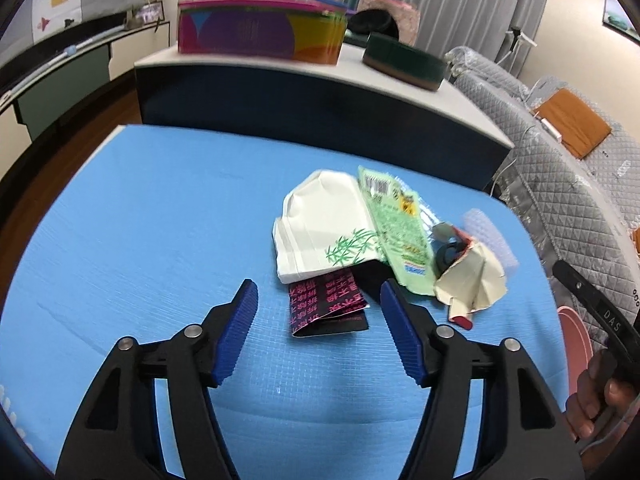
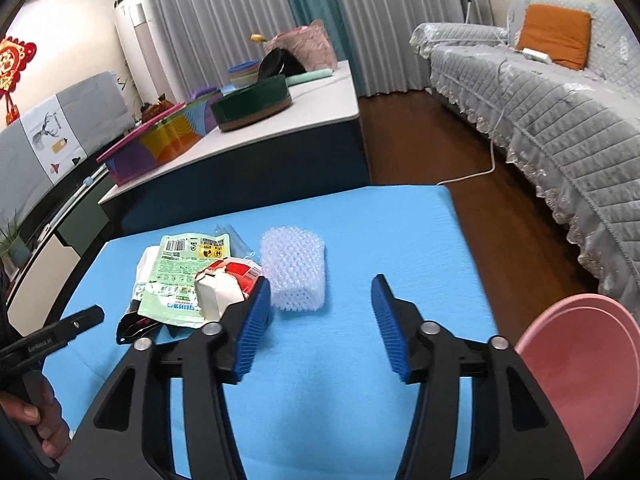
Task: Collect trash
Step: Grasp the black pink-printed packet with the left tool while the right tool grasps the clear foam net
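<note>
Two black grippers with ribbed blue pads hover over a desk covered in a bright blue mat [image 1: 160,240], each held by a person's hand. The left gripper [image 1: 318,322] has its jaws apart with nothing pressed between them; through the gap lies a black wrapper with pink characters [image 1: 326,306], flat on the mat. Just beyond it, partly overlapping, sits a folded white paper bag with green bamboo print [image 1: 324,232], and to its right a pale green plastic packet with a barcode [image 1: 394,232] lies across the bag's edge. Further right, touching the packet, is a crumpled cream and red carton [image 1: 472,284].

The right gripper [image 2: 318,318] also has its jaws apart and empty. A white bubble-wrap roll [image 2: 294,270] lies on the mat just beyond the left pad, near the gap but not between the pads. The crumpled carton sits left of the roll, partly hidden behind that pad, with the rest of the trash pile to the left again.

A pink plastic basin [image 2: 580,364] stands at the near right corner of the mat, beside the right gripper and well apart from the pile. Behind the mat, a white-topped counter [image 2: 320,96] carries a multicoloured box [image 1: 256,32] and a dark green round tin [image 1: 404,62]. A grey quilted sofa [image 2: 540,120] runs along the right side of the room.
</note>
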Demonstrator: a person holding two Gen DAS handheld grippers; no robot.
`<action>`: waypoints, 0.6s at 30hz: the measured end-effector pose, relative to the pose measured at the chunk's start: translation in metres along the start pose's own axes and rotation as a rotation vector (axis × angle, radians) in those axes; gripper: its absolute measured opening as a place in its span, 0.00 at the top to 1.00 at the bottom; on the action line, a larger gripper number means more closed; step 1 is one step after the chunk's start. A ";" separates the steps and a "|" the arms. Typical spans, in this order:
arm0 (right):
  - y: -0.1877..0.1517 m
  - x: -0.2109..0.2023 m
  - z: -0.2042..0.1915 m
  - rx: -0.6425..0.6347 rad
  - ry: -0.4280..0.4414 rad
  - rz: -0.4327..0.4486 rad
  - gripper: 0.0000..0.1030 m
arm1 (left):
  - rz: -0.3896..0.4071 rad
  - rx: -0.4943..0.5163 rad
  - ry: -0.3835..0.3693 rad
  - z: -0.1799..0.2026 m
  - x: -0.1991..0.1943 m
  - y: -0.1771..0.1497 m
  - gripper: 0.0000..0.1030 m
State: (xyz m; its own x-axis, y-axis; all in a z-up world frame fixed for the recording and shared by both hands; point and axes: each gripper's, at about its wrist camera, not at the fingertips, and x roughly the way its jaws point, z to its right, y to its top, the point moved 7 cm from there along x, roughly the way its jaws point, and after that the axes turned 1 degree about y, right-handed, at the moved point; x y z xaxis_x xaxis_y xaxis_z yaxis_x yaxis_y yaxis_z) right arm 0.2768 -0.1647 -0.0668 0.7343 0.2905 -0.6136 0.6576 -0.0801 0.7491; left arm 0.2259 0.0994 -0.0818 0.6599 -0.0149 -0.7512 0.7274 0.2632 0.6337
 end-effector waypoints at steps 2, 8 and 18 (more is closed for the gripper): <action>0.001 0.011 -0.003 0.003 0.017 -0.015 0.42 | -0.024 -0.013 0.000 -0.002 0.008 -0.002 0.35; 0.000 0.040 -0.010 -0.013 0.036 -0.047 0.38 | -0.116 -0.054 0.013 -0.009 0.036 -0.012 0.32; -0.006 0.069 -0.009 -0.007 0.031 -0.102 0.42 | -0.143 -0.042 0.018 -0.003 0.048 -0.016 0.32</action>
State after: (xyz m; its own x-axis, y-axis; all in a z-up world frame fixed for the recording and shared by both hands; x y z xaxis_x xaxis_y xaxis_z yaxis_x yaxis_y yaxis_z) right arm 0.3219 -0.1354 -0.1113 0.6577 0.3259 -0.6791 0.7277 -0.0422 0.6846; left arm 0.2456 0.0976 -0.1282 0.5468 -0.0381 -0.8364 0.8048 0.2997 0.5124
